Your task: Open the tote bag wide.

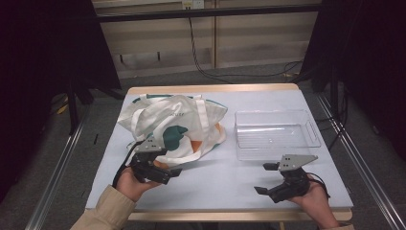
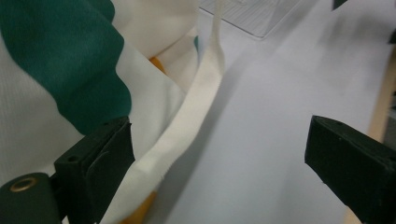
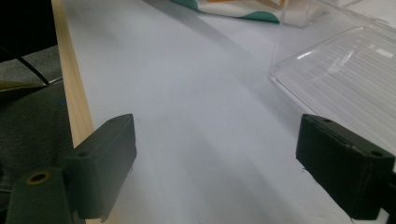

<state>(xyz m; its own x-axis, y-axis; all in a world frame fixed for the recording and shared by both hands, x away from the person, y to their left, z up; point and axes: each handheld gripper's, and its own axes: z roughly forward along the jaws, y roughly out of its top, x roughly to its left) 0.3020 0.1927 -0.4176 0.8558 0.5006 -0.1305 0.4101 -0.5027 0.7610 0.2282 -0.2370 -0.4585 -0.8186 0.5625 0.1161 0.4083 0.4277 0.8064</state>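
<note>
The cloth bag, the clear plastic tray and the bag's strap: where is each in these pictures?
cloth bag (image 1: 179,115), high view, on its white upper folds.
clear plastic tray (image 1: 311,128), high view, on its right rim.
strap (image 2: 187,116), left gripper view, on the middle of the cream band.

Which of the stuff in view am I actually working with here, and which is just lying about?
In the job:
- tote bag
- bag strap, next to the open left gripper
- clear plastic tray, beyond the open right gripper

Lying about:
- black cables on the floor past the table
</note>
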